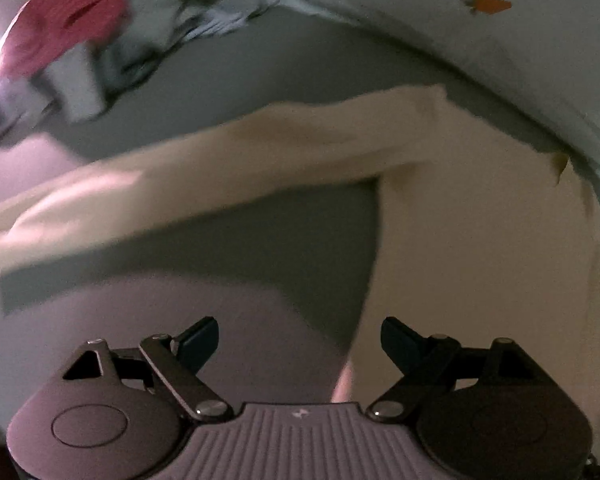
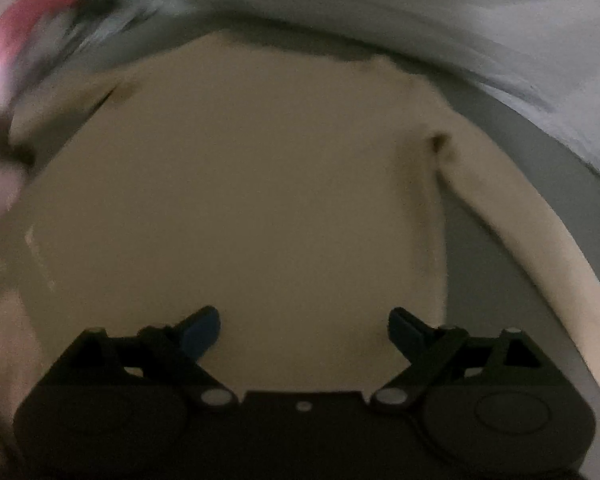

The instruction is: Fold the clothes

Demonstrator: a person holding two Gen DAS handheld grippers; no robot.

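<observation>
Sweater [image 2: 240, 200], cream, long-sleeved, lies spread flat on a grey bed [image 1: 228, 84], front of both tools.

Left tool [image 1: 300, 340]: jaws spread wide, nothing between them. It hangs over the grey bed at the sweater's left edge. One sleeve [image 1: 220, 168] runs out leftward from the body, straight, lying flat.

Right tool [image 2: 304, 330]: jaws spread wide, empty, above the near part of the sweater's body. Other sleeve [image 2: 540, 240] trails off to the right and curves toward the near side.

Far left: heap of unfolded clothes, a red garment [image 1: 68, 28] on top. Far side: pale bedding [image 1: 440, 20] with a small orange print [image 1: 490, 4]. Both views blurred; light dim.

Judgement: garment laid out, no fold made yet. Step in hand looks like the first fold, sleeves in over the body.

To do it well: pinch each sleeve near the cuff, through one layer only; lift just clear of the bed; carry it across and lay it flat on the body. Keep the body undisturbed. Smooth the armpit creases before releasing.
</observation>
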